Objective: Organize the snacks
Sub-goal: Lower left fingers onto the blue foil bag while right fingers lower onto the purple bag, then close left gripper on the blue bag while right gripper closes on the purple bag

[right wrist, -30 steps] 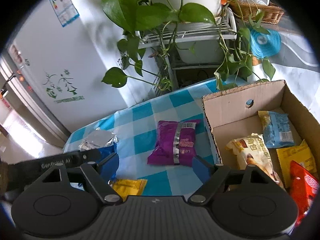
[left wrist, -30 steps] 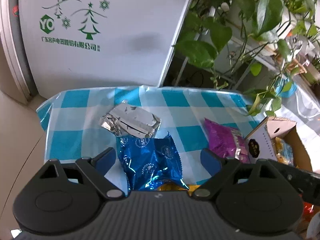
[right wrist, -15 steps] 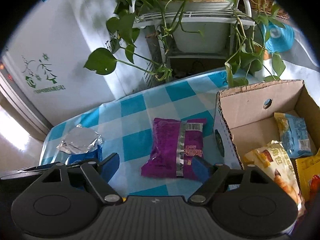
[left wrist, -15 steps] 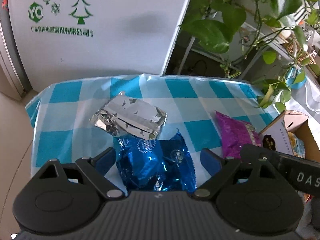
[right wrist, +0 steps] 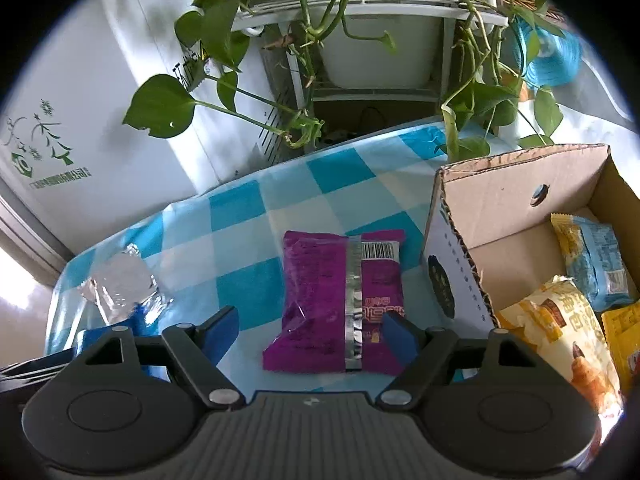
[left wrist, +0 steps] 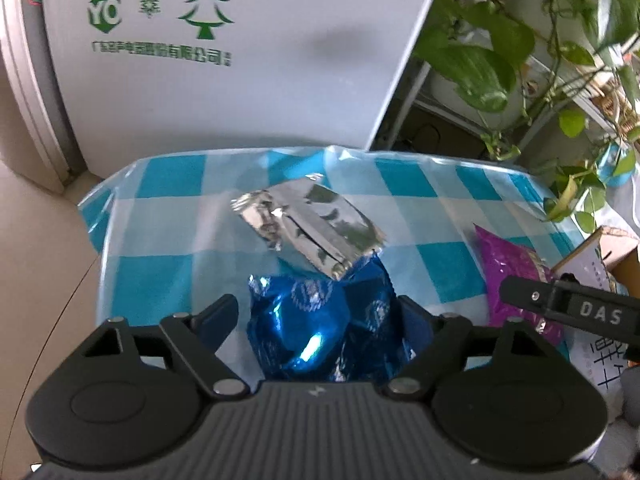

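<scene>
A shiny blue snack packet (left wrist: 324,324) lies on the blue-checked tablecloth (left wrist: 160,280) between the jaws of my open left gripper (left wrist: 320,320). A silver foil packet (left wrist: 308,228) lies just beyond it, overlapping its far edge. A purple snack packet (right wrist: 340,300) lies in front of my open right gripper (right wrist: 310,330), its near part between the fingers. The purple packet also shows in the left wrist view (left wrist: 516,276). A cardboard box (right wrist: 500,200) at the right holds several snack packets.
Potted trailing plants on a white metal rack (right wrist: 360,20) stand behind the table. A white appliance with a green tree logo (left wrist: 200,40) stands at the back left. The right gripper's black body (left wrist: 580,312) reaches into the left wrist view.
Both grippers have moved forward and lower. The blue packet now sits deeper between the left jaws, and the purple packet is closer to the right jaws.
</scene>
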Demonstrator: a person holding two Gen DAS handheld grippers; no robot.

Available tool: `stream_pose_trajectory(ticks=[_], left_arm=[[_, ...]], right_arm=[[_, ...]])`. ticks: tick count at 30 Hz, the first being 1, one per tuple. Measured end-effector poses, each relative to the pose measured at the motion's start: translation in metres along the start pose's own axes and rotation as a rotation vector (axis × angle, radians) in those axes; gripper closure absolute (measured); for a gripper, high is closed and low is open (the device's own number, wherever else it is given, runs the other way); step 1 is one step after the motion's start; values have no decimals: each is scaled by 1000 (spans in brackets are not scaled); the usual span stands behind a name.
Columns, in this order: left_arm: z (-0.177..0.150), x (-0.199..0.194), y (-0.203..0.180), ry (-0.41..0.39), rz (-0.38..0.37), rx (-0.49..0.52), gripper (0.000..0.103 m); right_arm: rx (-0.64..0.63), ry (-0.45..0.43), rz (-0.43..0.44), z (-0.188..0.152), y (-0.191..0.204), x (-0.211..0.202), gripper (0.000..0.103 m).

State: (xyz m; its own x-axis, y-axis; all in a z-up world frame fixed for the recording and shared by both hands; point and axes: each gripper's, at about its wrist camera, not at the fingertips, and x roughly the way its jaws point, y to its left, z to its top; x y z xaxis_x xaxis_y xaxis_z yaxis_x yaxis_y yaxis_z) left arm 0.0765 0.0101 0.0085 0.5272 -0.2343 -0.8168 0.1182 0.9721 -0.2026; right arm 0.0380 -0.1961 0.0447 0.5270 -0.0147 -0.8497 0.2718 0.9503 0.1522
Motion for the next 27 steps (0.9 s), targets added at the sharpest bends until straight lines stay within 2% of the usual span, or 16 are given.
stream_pose_trajectory(ticks=[7, 10, 14, 16, 19, 21, 23, 27], left_arm=[[0, -3, 6, 0, -1, 12, 19], [0, -4, 6, 3, -5, 8, 19], [-1, -4, 7, -1, -3, 15, 19], [0, -5, 7, -2, 0, 18, 19], [0, -5, 7, -1, -6, 6, 19], [0, -5, 6, 2, -10, 6, 18], [0, -6, 5, 0, -14, 8, 18], [1, -10, 1, -15, -19, 26, 18]], right_arm=[[-56, -12, -47, -1, 10, 13, 19], [-98, -19, -53, -1, 13, 16, 23], [-140, -11, 34, 0, 15, 15, 35], [-130, -11, 33, 0, 15, 13, 35], [-23, -32, 19, 3, 4, 10, 33], [15, -42, -1, 6, 1, 9, 26], [31, -49, -21, 7, 0, 9, 25], [32, -36, -17, 7, 7, 12, 16]])
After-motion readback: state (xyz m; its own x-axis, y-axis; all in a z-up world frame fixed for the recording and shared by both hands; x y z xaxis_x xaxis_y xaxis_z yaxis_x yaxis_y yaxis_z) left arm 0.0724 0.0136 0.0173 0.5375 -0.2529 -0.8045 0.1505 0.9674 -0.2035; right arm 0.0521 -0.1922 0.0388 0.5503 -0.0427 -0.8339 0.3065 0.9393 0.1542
